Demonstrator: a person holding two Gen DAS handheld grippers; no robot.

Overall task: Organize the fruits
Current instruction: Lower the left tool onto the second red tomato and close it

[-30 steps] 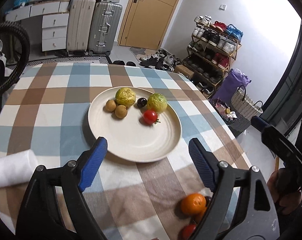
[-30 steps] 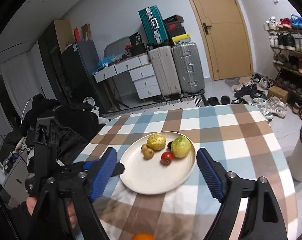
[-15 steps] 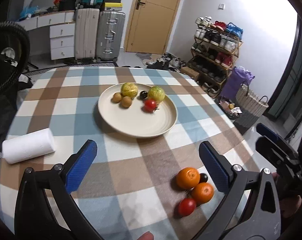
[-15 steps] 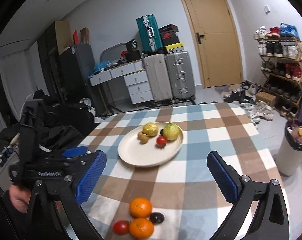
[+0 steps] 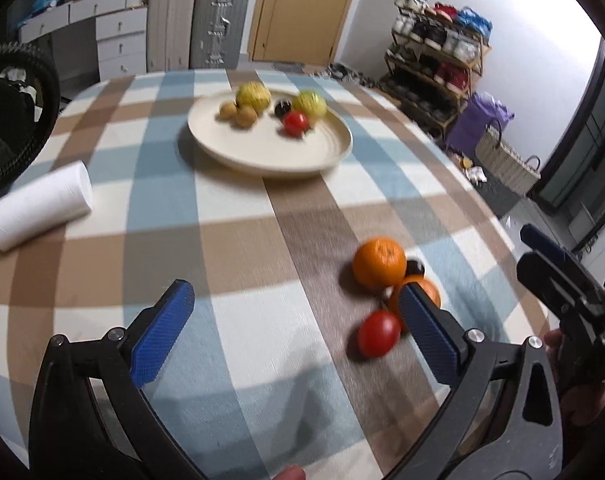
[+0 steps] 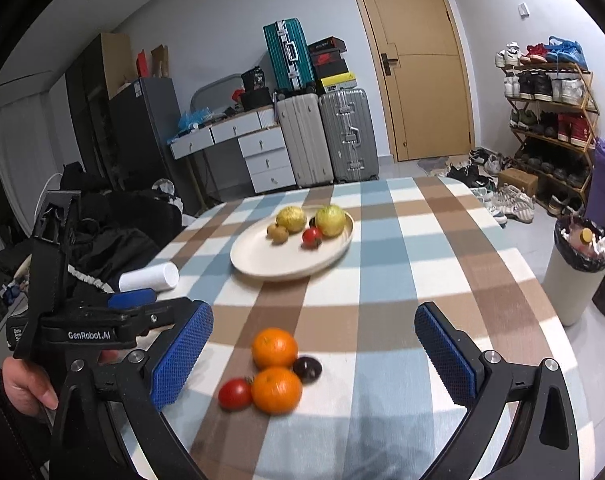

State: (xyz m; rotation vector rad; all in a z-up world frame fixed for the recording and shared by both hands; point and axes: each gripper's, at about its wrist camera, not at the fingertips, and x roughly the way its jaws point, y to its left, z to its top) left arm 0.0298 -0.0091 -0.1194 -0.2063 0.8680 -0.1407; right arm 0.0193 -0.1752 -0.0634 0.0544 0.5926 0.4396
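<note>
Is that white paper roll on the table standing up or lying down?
Lying down: the white paper roll rests on its side on the checked tablecloth, round end showing.

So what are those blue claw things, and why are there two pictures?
They are grabbing tools, one in each of a person's hands, each with a camera looking along its fingers. One picture is from the left gripper, the other from the right gripper. Both are open and hold nothing. On the checked table sits a plate with fruit. Nearer lie two oranges, a tomato and a small dark fruit. A white paper roll lies aside.
</note>
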